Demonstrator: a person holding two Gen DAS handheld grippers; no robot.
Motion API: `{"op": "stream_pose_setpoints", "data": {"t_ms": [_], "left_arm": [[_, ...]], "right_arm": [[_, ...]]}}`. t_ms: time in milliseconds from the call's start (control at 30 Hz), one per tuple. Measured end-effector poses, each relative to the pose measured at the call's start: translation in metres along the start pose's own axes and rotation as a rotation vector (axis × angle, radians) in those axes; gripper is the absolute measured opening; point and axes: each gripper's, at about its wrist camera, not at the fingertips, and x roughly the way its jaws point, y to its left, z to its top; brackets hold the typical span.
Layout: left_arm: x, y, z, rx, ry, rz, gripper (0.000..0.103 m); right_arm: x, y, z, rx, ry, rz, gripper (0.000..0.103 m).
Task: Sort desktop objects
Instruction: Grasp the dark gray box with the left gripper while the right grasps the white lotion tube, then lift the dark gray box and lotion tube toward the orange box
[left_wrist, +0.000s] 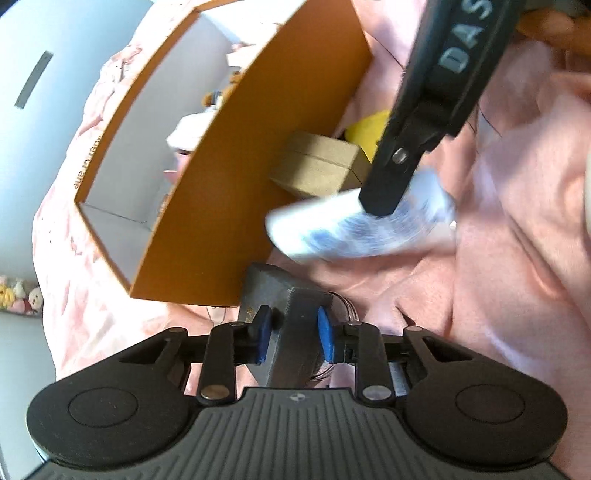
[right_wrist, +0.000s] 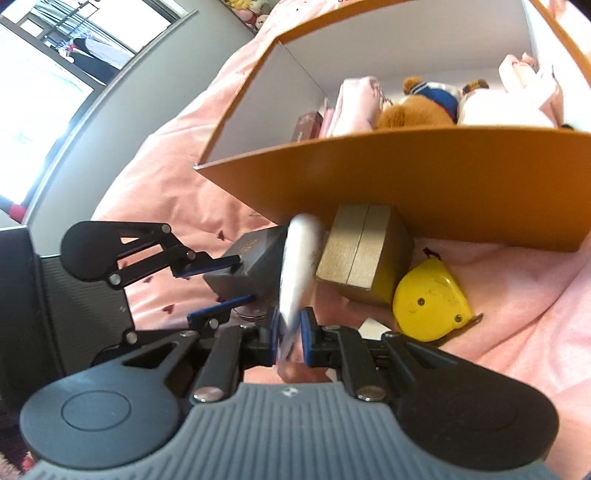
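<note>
Both grippers are loaded beside the orange box (right_wrist: 424, 184), which sits on a pink cloth (left_wrist: 517, 258). The left gripper (left_wrist: 293, 338) has its jaws narrowed on a small dark grey box (left_wrist: 291, 325); the right gripper (right_wrist: 290, 334) has its jaws pinched on a flat white-and-blue packet (left_wrist: 362, 229), blurred and seemingly gripped near one end. That thin hold is the main risk: the packet could swivel or slip out on the way over the box wall. The two grippers are close together, so they could knock each other, or nudge the brown cardboard box (right_wrist: 364, 251) and yellow tape measure (right_wrist: 430, 299) lying just outside the wall
</note>
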Motion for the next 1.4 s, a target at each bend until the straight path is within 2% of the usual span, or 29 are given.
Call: {"op": "stream_pose_setpoints", "data": {"t_ms": [133, 233, 400, 500, 533, 600, 767, 867, 967, 1033, 1133, 1200, 1300, 1367, 1400], "left_arm": [[-0.01, 0.017, 0.002, -0.093, -0.031, -0.029, 0.029], [-0.011, 0.028, 0.004, -0.185, -0.057, -0.083, 0.028], [-0.044, 0.033, 0.001, -0.277, -0.114, -0.182, 0.027], [-0.058, 0.04, 0.002, -0.303, -0.135, -0.251, 0.027], [-0.076, 0.03, 0.004, -0.32, -0.141, -0.273, 0.027], [-0.082, 0.035, 0.001, -0.381, -0.151, -0.331, 0.027], [-0.07, 0.049, 0.002, -0.556, -0.12, -0.475, 0.027], [-0.055, 0.051, 0.001, -0.628, -0.082, -0.494, 0.027], [-0.043, 0.052, -0.003, -0.698, -0.077, -0.544, 0.029], [-0.045, 0.048, -0.005, -0.714, -0.089, -0.533, 0.031], [-0.049, 0.03, -0.001, -0.68, -0.092, -0.452, 0.033], [-0.052, 0.016, 0.002, -0.649, -0.094, -0.396, 0.033], [-0.056, -0.002, 0.004, -0.605, -0.12, -0.318, 0.035], [-0.057, -0.01, 0.006, -0.59, -0.134, -0.276, 0.04], [-0.057, -0.013, 0.007, -0.579, -0.142, -0.25, 0.047]], "right_arm": [[-0.015, -0.008, 0.003, 0.035, 0.019, 0.045, 0.012], [-0.019, -0.004, 0.005, 0.034, 0.016, 0.041, 0.012], [-0.032, -0.004, 0.008, 0.041, -0.004, 0.025, 0.012], [-0.04, -0.013, 0.008, 0.076, -0.001, 0.025, 0.012], [-0.044, -0.017, 0.007, 0.096, 0.003, 0.034, 0.012], [-0.052, -0.024, 0.005, 0.126, 0.006, 0.038, 0.012], [-0.077, -0.036, -0.002, 0.165, -0.005, 0.011, 0.012], [-0.081, -0.042, -0.007, 0.172, 0.003, -0.026, 0.012], [-0.078, -0.05, -0.01, 0.22, 0.002, 0.001, 0.013], [-0.075, -0.053, -0.013, 0.232, 0.002, -0.008, 0.015], [-0.072, -0.049, -0.019, 0.197, 0.007, -0.037, 0.017], [-0.071, -0.046, -0.021, 0.18, 0.012, -0.038, 0.022], [-0.068, -0.045, -0.022, 0.181, 0.018, -0.035, 0.025], [-0.063, -0.046, -0.023, 0.19, 0.036, -0.04, 0.027], [-0.06, -0.045, -0.023, 0.188, 0.044, -0.044, 0.027]]}}
